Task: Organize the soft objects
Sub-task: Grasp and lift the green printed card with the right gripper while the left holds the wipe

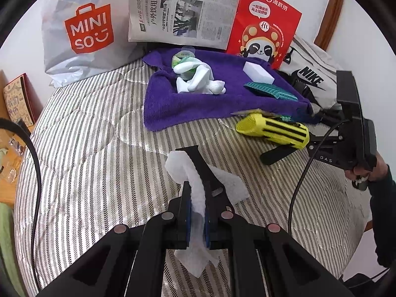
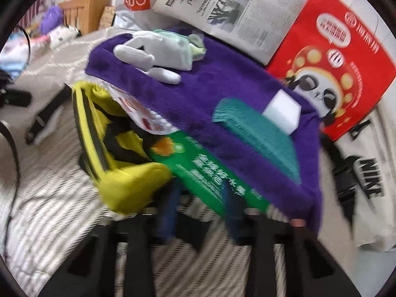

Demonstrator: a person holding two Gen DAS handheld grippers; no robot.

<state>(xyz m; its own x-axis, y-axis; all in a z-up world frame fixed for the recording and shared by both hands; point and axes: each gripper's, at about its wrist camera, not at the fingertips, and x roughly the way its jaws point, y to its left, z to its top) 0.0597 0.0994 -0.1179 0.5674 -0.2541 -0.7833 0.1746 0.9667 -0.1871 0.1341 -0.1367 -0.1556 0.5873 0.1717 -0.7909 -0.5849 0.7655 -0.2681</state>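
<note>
My left gripper (image 1: 196, 193) is shut on a white fluffy cloth strip (image 1: 195, 185), held above the striped bed. My right gripper (image 1: 274, 146) holds a yellow sock with black stripes (image 1: 274, 130) at the near edge of the purple towel (image 1: 198, 99). In the blurred right wrist view the yellow sock (image 2: 118, 173) drapes over the left finger, beside a green package (image 2: 205, 173) under the towel (image 2: 222, 113). On the towel lie white socks (image 1: 198, 79), a white sponge (image 1: 258, 73) and a teal cloth (image 1: 269, 91).
A Miniso bag (image 1: 81, 32), a newspaper (image 1: 183, 12) and a red panda bag (image 1: 264, 29) stand behind the towel. A Nike bag (image 1: 311, 79) lies at right. A wooden shelf (image 1: 12, 113) borders the bed (image 1: 86, 136) at left.
</note>
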